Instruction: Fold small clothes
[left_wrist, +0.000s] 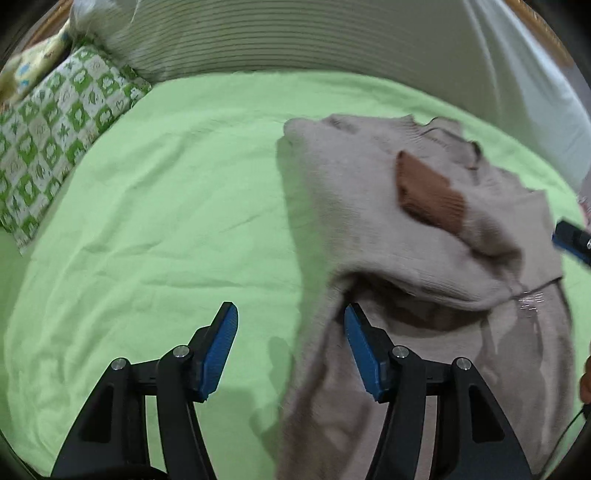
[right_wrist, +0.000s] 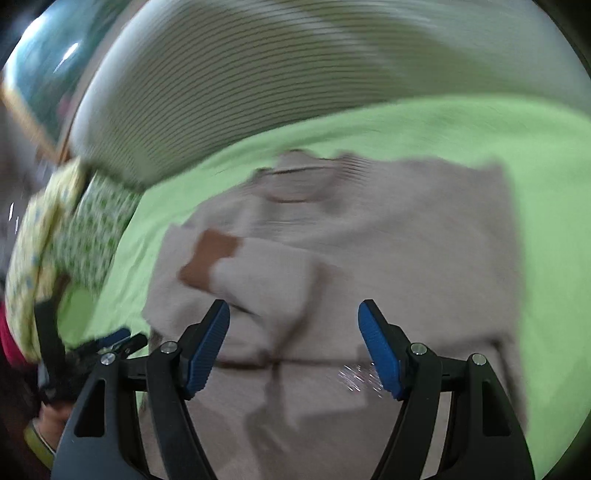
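A beige knit sweater (left_wrist: 424, 229) with a brown cuff (left_wrist: 428, 192) lies rumpled on the green sheet (left_wrist: 166, 206), right of centre. At the bottom, the left gripper (left_wrist: 290, 321) stands parted, empty. A green-checked pillow (left_wrist: 55, 140) sits upper left.

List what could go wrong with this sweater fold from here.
1. The folded-over sleeve with the brown cuff lies loose on the beige sweater; with both grippers open, nothing pins it, so it may slide back.
2. The left gripper has one finger against the sweater's bunched edge; moving off might drag it.
3. The green sheet is wrinkled, so folds could set unevenly.
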